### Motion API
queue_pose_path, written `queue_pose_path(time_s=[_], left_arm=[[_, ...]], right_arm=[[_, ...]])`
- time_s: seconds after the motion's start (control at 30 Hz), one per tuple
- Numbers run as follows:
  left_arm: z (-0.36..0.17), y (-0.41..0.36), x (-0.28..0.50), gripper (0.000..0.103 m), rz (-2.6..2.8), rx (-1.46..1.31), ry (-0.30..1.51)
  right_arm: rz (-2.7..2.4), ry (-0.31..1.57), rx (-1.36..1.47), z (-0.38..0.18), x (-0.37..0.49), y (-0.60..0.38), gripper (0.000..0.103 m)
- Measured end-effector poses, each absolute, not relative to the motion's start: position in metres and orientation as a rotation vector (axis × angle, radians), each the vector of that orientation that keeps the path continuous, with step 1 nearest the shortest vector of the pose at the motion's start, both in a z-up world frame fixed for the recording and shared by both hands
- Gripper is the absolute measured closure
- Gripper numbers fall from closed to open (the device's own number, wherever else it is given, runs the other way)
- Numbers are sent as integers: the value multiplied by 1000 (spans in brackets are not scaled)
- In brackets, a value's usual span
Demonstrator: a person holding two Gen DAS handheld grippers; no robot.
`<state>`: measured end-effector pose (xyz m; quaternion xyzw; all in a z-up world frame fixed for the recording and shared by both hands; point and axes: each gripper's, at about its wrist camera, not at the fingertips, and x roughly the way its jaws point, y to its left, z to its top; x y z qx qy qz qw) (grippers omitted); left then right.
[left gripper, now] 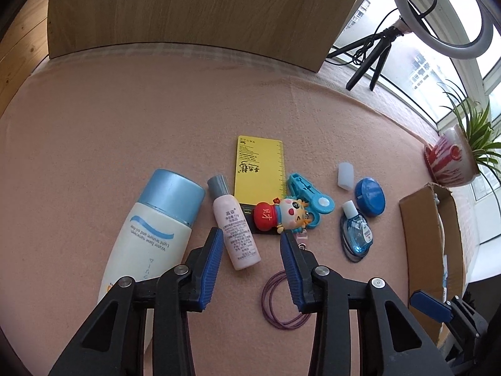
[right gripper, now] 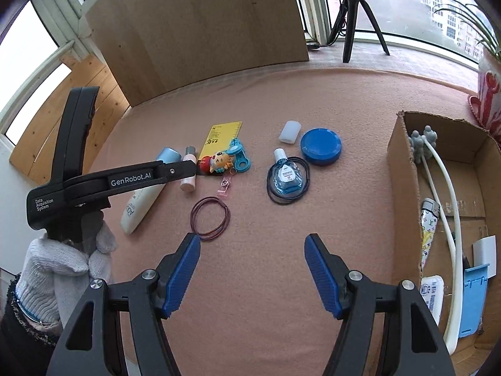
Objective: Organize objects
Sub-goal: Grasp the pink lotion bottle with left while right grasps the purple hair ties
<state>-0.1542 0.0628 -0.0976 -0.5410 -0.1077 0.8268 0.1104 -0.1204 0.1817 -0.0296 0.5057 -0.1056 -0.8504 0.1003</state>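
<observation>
- Already, the open brown cardboard box (right gripper: 404, 169) at the right edge of the pink felt-covered worktop (right gripper: 266, 94) holds several things, among them white curved rods with grey knobs, a patterned tube and a blue plastic piece; that part looks done.
- Left on the worktop: a tall white sunscreen bottle with a pale blue cap (left gripper: 150, 235), a yellow card (left gripper: 260, 169), a small pink bottle with a grey cap (left gripper: 233, 225), a round blue tin (right gripper: 321, 146), a cartoon doll keychain (left gripper: 281, 214) and purple hair ties (right gripper: 210, 217).
- Left gripper (left gripper: 252, 235) hovers over the pink bottle, jaws part open, touching nothing.
- Right gripper (right gripper: 253, 247): jaws open, empty.
</observation>
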Motion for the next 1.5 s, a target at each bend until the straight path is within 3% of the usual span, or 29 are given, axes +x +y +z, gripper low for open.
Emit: queue_pose_path(time_s=[0.3, 1.2, 1.4, 1.5], left_arm=[[-115, 57, -167, 81, 2424, -1631, -291], [-116, 18, -126, 81, 2422, -1628, -353], [-116, 14, -115, 81, 2420, -1632, -364], [-116, 13, -109, 81, 2420, -1633, -370]], right_arm=[[-2483, -176, 1535, -49, -145, 152, 38], [-2336, 292, 1588, -90, -178, 82, 37], [-2316, 323, 1578, -91, -180, 80, 37], [-2308, 327, 1576, -91, -179, 80, 42]])
